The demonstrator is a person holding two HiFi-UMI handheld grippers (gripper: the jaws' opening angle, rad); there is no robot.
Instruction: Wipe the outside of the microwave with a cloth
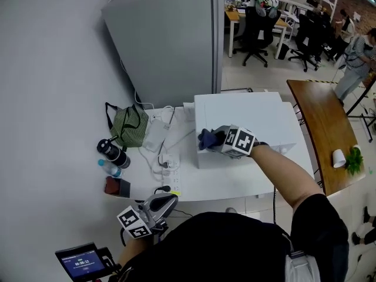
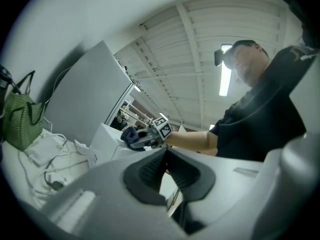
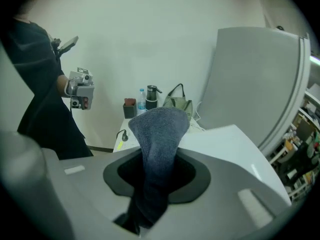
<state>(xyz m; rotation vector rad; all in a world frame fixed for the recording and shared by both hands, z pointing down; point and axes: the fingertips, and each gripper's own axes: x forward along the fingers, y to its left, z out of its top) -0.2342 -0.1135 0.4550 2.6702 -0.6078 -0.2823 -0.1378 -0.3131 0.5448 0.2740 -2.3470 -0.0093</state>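
Cloth [image 3: 157,134], blue-grey and bunched, was clamped between the jaws of the right gripper [image 1: 226,141], its free end sticking up past them. The gripper held it at the near left corner of the top of the white microwave [image 1: 247,113], which sat on a white table [image 1: 235,184]. Whether the fabric actually pressed on the surface could not be told for certain.

By that position the wipe seemed to be under way on the top panel. Nothing on the white casing showed which parts had been covered, so the near face, the sides and most of the top were best counted as left to do.

The left gripper [image 1: 158,207] hung low by the person's body, well apart from the microwave, jaws together with nothing between them.

Left of the microwave lay loose white cables [image 1: 167,163], a green bag [image 1: 129,127] and a dark bottle [image 1: 114,153]; a tall grey cabinet [image 1: 170,40] stood behind.
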